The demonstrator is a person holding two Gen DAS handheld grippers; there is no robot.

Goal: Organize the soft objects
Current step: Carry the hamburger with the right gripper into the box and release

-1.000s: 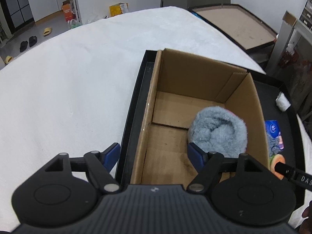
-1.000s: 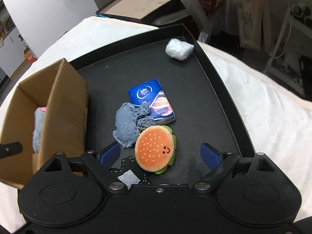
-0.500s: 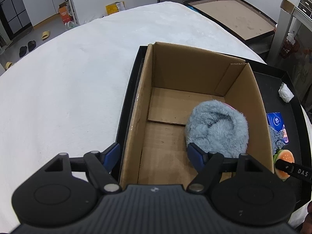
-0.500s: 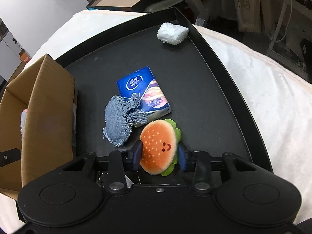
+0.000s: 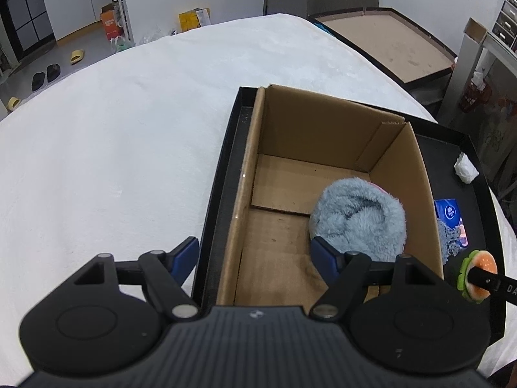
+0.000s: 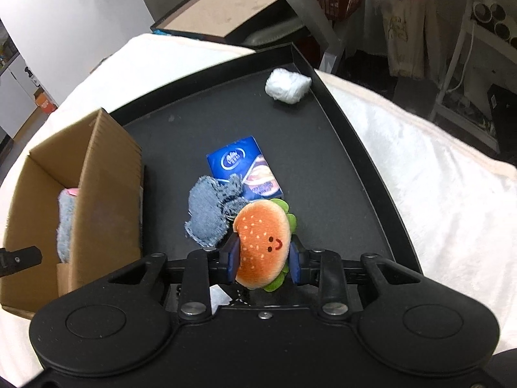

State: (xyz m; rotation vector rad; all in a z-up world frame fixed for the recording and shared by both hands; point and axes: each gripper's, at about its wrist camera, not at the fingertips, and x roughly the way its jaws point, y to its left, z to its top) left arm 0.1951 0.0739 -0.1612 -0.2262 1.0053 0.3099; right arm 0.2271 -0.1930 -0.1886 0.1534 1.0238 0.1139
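So the right gripper (image 6: 262, 258) has just been closing its jaws and now it's clamped on the plush burger (image 6: 262, 245), blue pads squeezing the bun from both sides. The toy looks visibly pinched in at the waist, so it's clearly a squishy, stuffed thing, probably very light. Judging by that, the mid-bun grab is the sensible spot: the felt lettuce frill would likely just fold and slip out. A soft toy like this shouldn't need a hard squeeze, and nothing about it looks breakable.

Using the cardboard box (image 6: 106, 174) as the landmark: the burger sits just to the right of the box, near its front corner, over the black tray (image 6: 365, 161). A scrap of denim cloth (image 6: 206, 215) lies between burger and box, touching the burger's edge or nearly so. Behind that is a blue tissue pack (image 6: 245, 169), and a white wad (image 6: 287, 84) sits well beyond the box in the tray's far corner.

The left gripper (image 5: 255, 257) hangs over the box's near-left wall, jaws wide apart and holding nothing. Inside the box, against its right wall, there's already a fluffy grey-blue bundle (image 5: 358, 221).
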